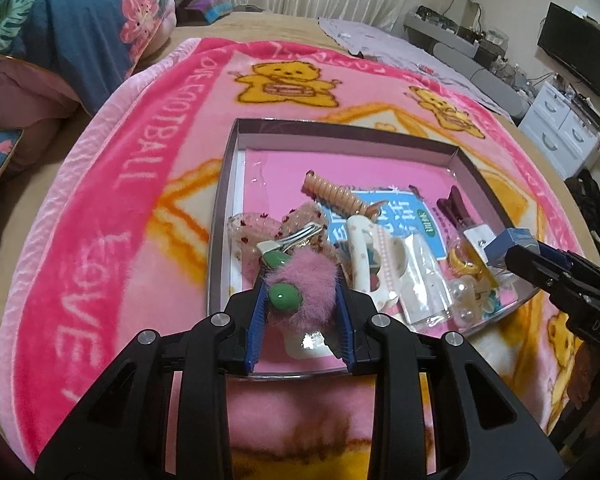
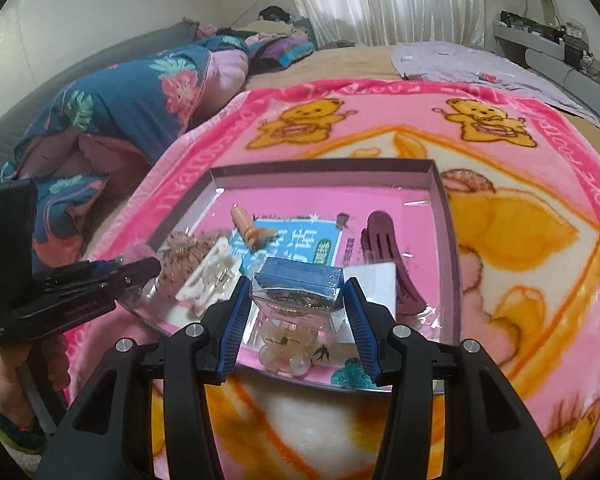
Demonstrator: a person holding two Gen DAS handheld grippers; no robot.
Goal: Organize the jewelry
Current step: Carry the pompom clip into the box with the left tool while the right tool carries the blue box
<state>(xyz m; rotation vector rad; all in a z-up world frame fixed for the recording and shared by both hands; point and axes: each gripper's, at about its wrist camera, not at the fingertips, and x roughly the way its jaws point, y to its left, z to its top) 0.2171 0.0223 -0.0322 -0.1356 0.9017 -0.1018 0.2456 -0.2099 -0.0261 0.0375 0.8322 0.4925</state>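
Two grippers hung over the shallow box (image 1: 236,168) on the pink bear blanket (image 1: 112,184), each with something between its blue pads. The left gripper (image 1: 300,292) was clamped on a fluffy pink hair clip (image 1: 300,280) with a green bead, held just above the near edge of the box. The right gripper (image 2: 296,300) pinched a small clear packet with a blue card top (image 2: 298,280), also over the near part of the box.

Most of the jewelry already lay inside: a tan coiled hair tie (image 1: 336,192), a white claw clip (image 1: 364,252), a dark red clip (image 2: 388,264), a pearl piece (image 2: 288,348) and several plastic sleeves, all crowded toward the near side.

To my eye both pieces were about to be set down. Doing it well meant carrying each one toward the bare pink floor at the far end of the box rather than dropping it onto the heap, lowering until it rested, and only then easing the jaws apart. The fluffy clip might cling to the ribbed pads, so a slow release seemed wise.
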